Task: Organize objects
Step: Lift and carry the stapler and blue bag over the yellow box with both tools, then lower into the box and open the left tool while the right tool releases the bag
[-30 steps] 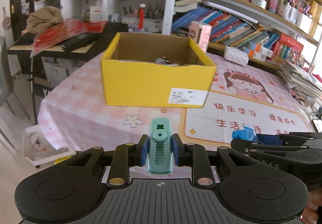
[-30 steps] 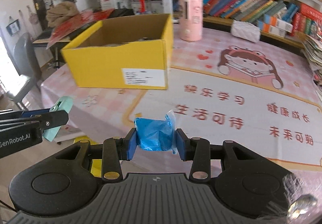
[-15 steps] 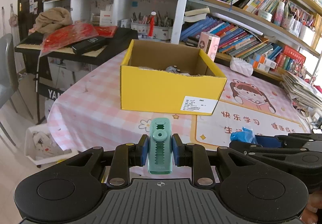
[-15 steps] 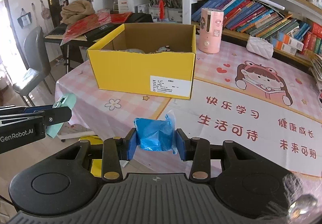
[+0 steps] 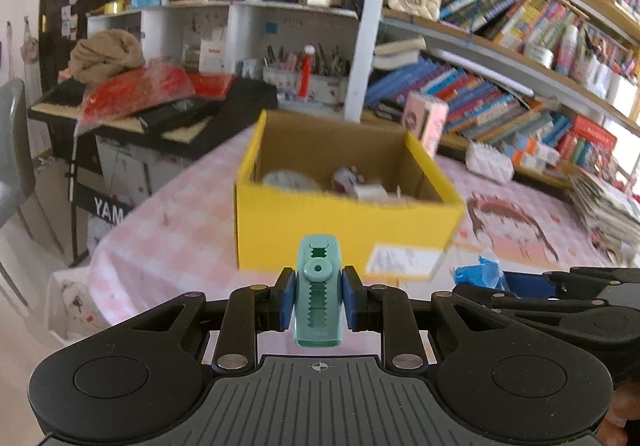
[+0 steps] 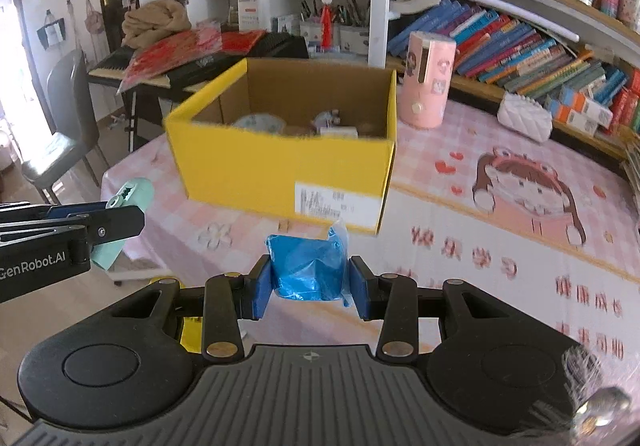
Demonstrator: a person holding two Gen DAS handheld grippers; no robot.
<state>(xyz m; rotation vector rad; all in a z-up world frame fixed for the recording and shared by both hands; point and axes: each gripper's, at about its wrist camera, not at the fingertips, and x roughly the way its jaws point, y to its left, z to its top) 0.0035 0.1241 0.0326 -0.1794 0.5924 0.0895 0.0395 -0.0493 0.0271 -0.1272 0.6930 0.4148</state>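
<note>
Both claws loaded, box ahead — nothing dropped in yet.

My left gripper (image 5: 318,300) is clamped on a mint-green toothed clip (image 5: 318,296), and my right gripper (image 6: 309,282) squeezes a crumpled blue plastic packet (image 6: 306,270). Both hang in the air short of the yellow cardboard box (image 6: 280,169) on the pink checked tablecloth (image 5: 168,242). The box already holds a few small items — I judge these two deliveries remain.

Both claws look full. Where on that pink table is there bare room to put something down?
Bare cloth lies in front of the yellow box around the flower print, and on the wide printed mat to its right. Behind, it is crowded: a pink canister and white quilted pouch against the bookshelf. The box already holds items.
</note>
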